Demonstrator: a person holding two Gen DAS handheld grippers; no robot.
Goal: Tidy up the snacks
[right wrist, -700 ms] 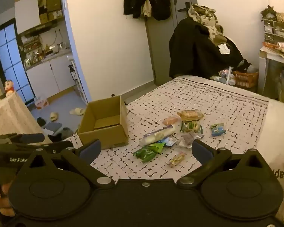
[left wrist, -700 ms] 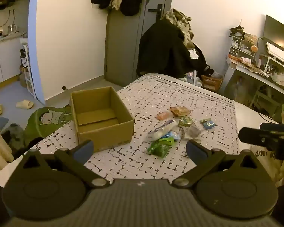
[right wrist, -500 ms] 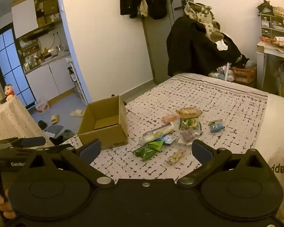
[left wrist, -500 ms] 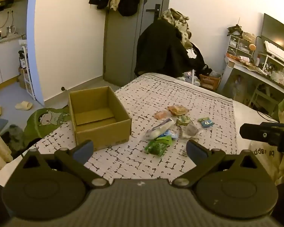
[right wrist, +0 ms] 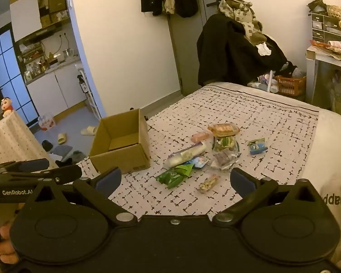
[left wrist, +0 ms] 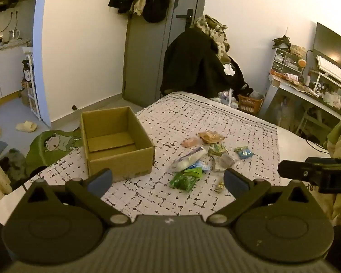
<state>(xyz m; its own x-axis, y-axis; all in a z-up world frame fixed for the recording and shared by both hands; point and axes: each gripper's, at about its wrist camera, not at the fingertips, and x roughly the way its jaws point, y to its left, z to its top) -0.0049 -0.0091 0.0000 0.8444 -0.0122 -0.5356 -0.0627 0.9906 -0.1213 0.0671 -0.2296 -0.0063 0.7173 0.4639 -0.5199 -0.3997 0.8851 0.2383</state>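
An open, empty cardboard box (left wrist: pixel 116 141) (right wrist: pixel 122 145) stands on the patterned bedspread (left wrist: pixel 216 118) (right wrist: pixel 250 113). To its right lies a loose pile of snack packets: a green bag (left wrist: pixel 185 178) (right wrist: pixel 174 175), a long white pack (left wrist: pixel 188 159) (right wrist: pixel 186 153), a bread pack (left wrist: pixel 211 136) (right wrist: pixel 224 129), a pink pack (left wrist: pixel 189 141), a small blue-green pack (left wrist: pixel 243 152) (right wrist: pixel 257 146), a small candy pack (right wrist: pixel 209 183). My left gripper (left wrist: pixel 168 179) is open and empty, above the bed's near edge. My right gripper (right wrist: pixel 174 179) is open and empty, just short of the pile.
A chair heaped with dark clothes (left wrist: pixel 200 66) stands past the bed's far end, by the door. A desk (left wrist: pixel 307 91) with clutter is at the right. Slippers (left wrist: pixel 26 126) and a green cushion (left wrist: pixel 54 143) lie on the floor left of the bed.
Both grippers have drifted slightly; the box and snacks sit a touch further left in the left wrist view. Nothing was picked up and both grippers stayed open.
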